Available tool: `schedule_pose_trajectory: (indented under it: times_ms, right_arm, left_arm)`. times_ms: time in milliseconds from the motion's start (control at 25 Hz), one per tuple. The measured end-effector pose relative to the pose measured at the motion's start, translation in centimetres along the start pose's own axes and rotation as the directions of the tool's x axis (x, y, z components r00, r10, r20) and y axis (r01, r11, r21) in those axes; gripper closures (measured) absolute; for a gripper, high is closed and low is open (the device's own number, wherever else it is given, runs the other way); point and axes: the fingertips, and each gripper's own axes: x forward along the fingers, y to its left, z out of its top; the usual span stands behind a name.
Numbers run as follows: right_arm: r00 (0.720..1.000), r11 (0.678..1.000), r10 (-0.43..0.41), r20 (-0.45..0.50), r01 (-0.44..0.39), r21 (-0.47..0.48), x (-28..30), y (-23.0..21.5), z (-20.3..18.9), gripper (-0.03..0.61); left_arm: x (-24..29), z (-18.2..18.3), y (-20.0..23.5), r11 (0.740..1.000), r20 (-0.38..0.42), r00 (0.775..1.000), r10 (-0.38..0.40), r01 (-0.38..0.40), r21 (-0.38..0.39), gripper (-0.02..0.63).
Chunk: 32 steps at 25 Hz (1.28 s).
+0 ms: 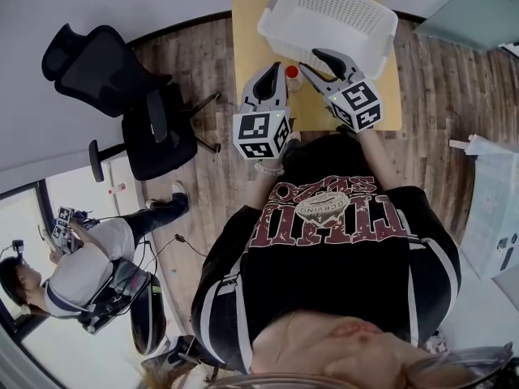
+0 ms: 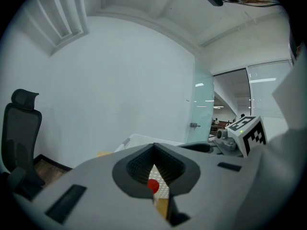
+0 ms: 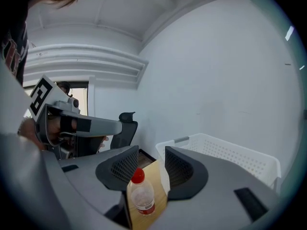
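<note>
**Right gripper wide over the bottle, left gripper closed**

On my right gripper (image 3: 151, 163) feed the jaws stand wide apart and hold nothing. A small clear bottle (image 3: 141, 196) with a red cap stands upright in the gap between them, just beyond the tips, and I see no pad touching it. It stands on the yellow table (image 1: 250, 35), near the front wall of the white basket (image 1: 328, 14), which lies farther off and to the right.

My left gripper (image 2: 154, 150) has its jaws drawn together, the pads meeting at the tips. Only a thin slit is left, and through it I see the red cap. Nothing is clamped.

From the head view the bottle stands between the two grippers, the left one just to its left and the right one just to its right. A black office chair (image 1: 122, 96) stands well to the left on the wood floor.
</note>
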Motion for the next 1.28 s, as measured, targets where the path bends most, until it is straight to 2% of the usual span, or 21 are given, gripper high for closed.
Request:
schedule_pose_trajectory:
  times_ms: [240, 680, 1280]
  right_arm:
    - [0.999, 0.999, -0.026, 0.021, 0.025, 0.029, -0.8, -0.8, 0.7, 0.421]
    - [0.992, 0.994, -0.104, 0.070, 0.101, 0.051, -2.3, -2.6, 1.8, 0.517]
    - [0.976, 0.977, -0.202, 0.083, 0.196, 0.082, -4.5, -4.6, 1.7, 0.558]
  left_arm:
    - [0.4, 0.2, -0.8, 1.000, -0.003, 1.000, -0.020, 0.020, 0.015, 0.566]
    - [1.4, 0.1, -2.2, 0.997, -0.014, 0.997, -0.072, 0.072, 0.029, 0.566]
    - [2.8, -0.2, -4.4, 0.988, -0.034, 0.988, -0.151, 0.152, 0.039, 0.566]
